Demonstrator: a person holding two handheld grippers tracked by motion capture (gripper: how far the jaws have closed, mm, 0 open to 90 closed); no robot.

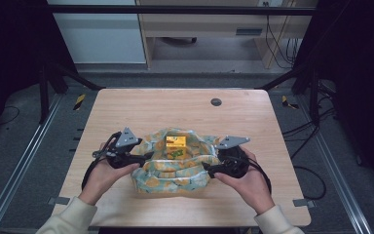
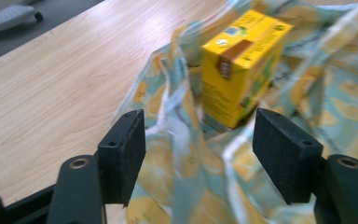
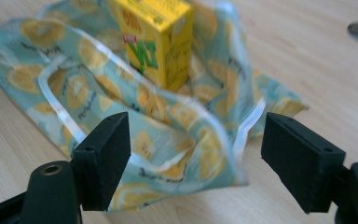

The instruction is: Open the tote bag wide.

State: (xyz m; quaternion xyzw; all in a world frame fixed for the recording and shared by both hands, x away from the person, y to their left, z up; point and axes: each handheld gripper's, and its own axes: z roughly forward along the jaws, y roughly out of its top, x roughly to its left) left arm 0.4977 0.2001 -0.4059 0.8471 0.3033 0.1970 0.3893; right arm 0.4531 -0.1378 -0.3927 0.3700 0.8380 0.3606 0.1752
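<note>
both forearms are coming in from the near edge of the light wooden tabletop [image 1: 126, 105], sleeves pale, each hand wrapped around a claw and pointing it inward at the cloth between them.

lying across the middle of the tabletop is the lemon-print bag [image 1: 175, 168], teal with yellow fruit and white piping, its mouth slumping open and its walls crumpled. standing upright inside it is the yellow carton [image 1: 176, 144], with green lettering on one face.

the left claw [image 1: 143, 157] is sitting at the bag's left edge, level with the tabletop, the left hand [image 1: 104, 175] gripping it from below and behind. in the left gripper view its jaws are standing spread, with a fold of the bag [image 2: 186, 154] running up between them but neither pad pressing on it; the carton [image 2: 240, 65] is standing just beyond, closer to the right-hand jaw.

the right claw [image 1: 209, 169] is resting at the bag's right edge, the right hand [image 1: 246, 178] curling around its body. its jaws are also standing wide apart, the bag's near corner [image 3: 186, 144] lying between them untouched, and the carton [image 3: 156, 39] rising well beyond the fabric rim.
</note>
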